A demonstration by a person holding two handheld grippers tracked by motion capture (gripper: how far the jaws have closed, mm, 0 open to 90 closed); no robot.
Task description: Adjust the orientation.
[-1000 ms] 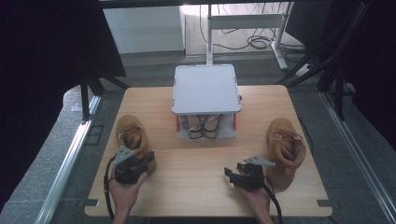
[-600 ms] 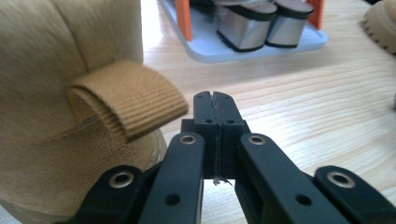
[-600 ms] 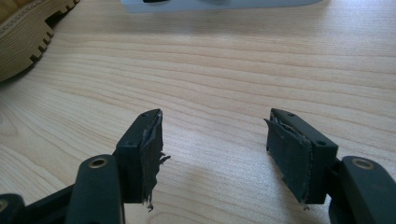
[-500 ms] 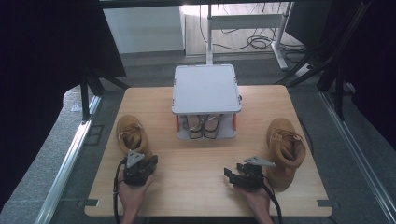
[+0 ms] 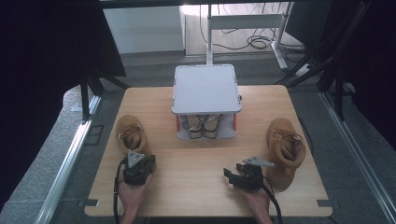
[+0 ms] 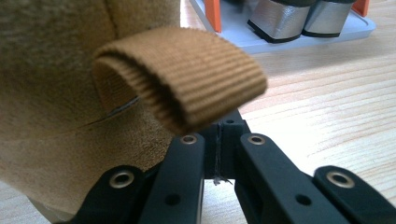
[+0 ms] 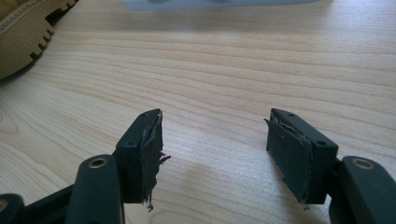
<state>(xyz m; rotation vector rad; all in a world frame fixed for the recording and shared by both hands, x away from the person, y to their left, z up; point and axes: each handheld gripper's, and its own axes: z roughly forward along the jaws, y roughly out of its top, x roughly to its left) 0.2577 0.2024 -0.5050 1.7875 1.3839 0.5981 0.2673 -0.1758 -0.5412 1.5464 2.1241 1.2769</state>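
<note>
**Left gripper closed at the heel of the left boot, right gripper spread over bare wood**

In the high view, 2 tan suede boots stand on a wooden table [image 5: 205, 158]. The left boot [image 5: 132, 135] sits on the left side, the right boot [image 5: 286, 148] on the right, well apart. Between them, toward the far edge, stands a grey shoe rack [image 5: 205, 88] with a flat top; a pair of shoes [image 5: 201, 126] is tucked on its lower shelf (the orange posts show at either side).

The left gripper [image 5: 137, 168], held in the person's left hand [image 5: 133, 195], sits at the near end of the left boot. In the left gripper view its jaws are pressed together, with nothing visibly caught between them; the boot's ribbed heel pull loop [image 6: 182, 81] hangs just above and beyond the tips, and the suede heel [image 6: 56, 130] lies to the left.

The right gripper [image 5: 239, 175] rests low near the table's near edge, just left of the right boot. In the right gripper view its jaws stand spread over bare wood, the worn pads [image 7: 152, 154] holding nothing.
</note>
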